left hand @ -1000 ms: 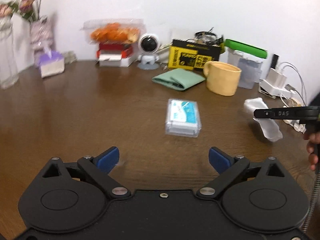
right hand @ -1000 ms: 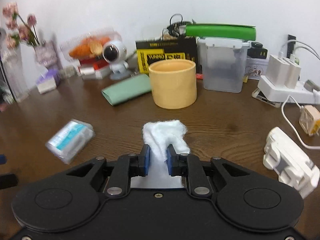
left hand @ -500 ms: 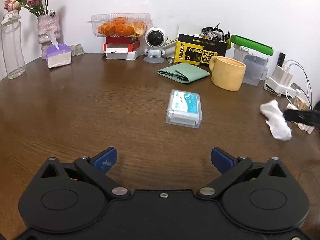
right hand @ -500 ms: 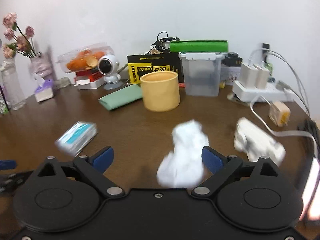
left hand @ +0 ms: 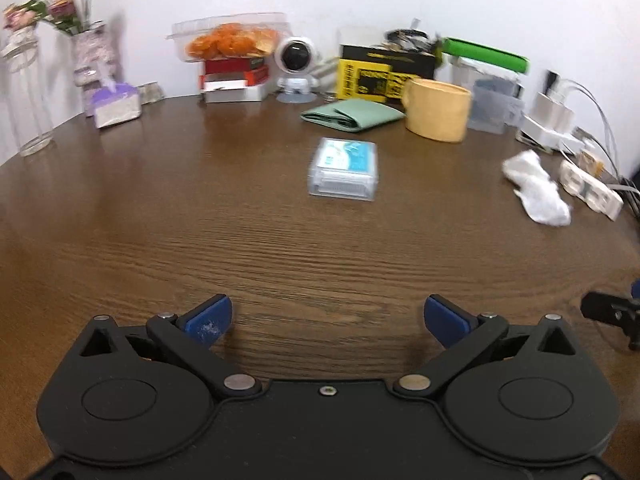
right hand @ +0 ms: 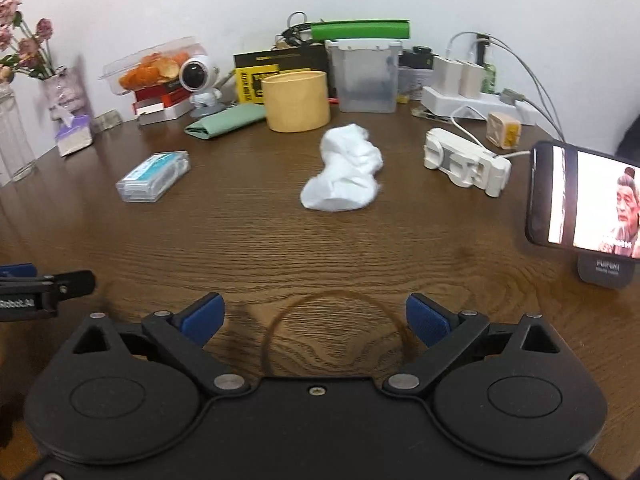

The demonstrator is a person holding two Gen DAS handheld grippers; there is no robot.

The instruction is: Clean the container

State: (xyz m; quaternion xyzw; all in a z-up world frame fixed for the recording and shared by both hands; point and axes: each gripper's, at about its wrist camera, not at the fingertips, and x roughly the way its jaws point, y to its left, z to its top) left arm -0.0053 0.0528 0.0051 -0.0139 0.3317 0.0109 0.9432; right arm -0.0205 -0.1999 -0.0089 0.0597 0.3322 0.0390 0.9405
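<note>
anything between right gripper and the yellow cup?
Yes: the crumpled white tissue lies on the table between the open right gripper and the yellow cup, seen in the right wrist view.

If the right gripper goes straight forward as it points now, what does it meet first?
Most likely the crumpled white tissue, lying roughly centred ahead of the open right gripper. Only bare table lies between them; the yellow cup stands farther behind.
</note>
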